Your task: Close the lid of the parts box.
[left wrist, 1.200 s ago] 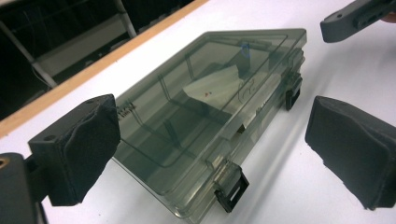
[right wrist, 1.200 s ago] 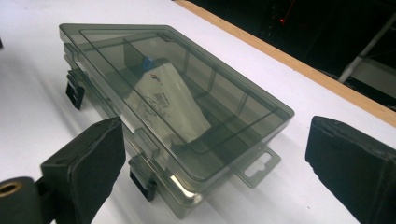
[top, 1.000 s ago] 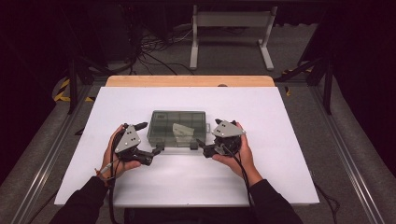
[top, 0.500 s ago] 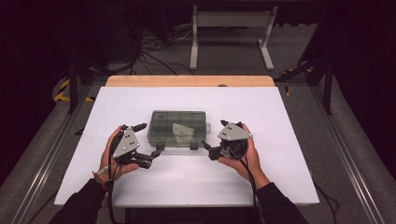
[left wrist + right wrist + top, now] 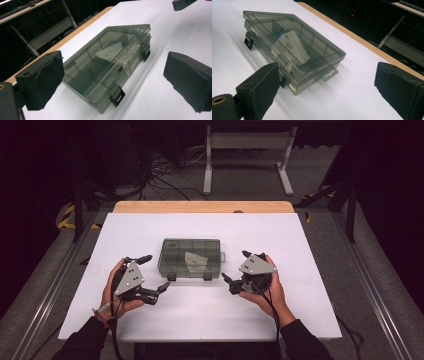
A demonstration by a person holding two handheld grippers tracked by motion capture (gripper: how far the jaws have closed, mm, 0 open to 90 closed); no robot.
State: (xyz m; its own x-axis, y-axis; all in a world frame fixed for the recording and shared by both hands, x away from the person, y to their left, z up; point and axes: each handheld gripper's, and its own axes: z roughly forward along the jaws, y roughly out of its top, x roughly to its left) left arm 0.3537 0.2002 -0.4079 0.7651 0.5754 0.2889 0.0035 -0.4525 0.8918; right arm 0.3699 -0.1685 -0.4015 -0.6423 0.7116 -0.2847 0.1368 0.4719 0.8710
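Two hand-held grippers (image 5: 150,272) (image 5: 235,267) flanking case (image 5: 190,257)

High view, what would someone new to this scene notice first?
A smoky see-through plastic box lies shut in the middle of the white table, with a pale slip of paper inside and two black latches on its near edge. The left gripper and the right gripper flank it, one on each side, jaws open and apart from the box.

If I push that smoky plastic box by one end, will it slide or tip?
The plastic box lies flat and low, so it would likely slide, not tip. Its smooth walls may slip between the jaws. It looks nearly empty, holding a paper slip, so probably light.
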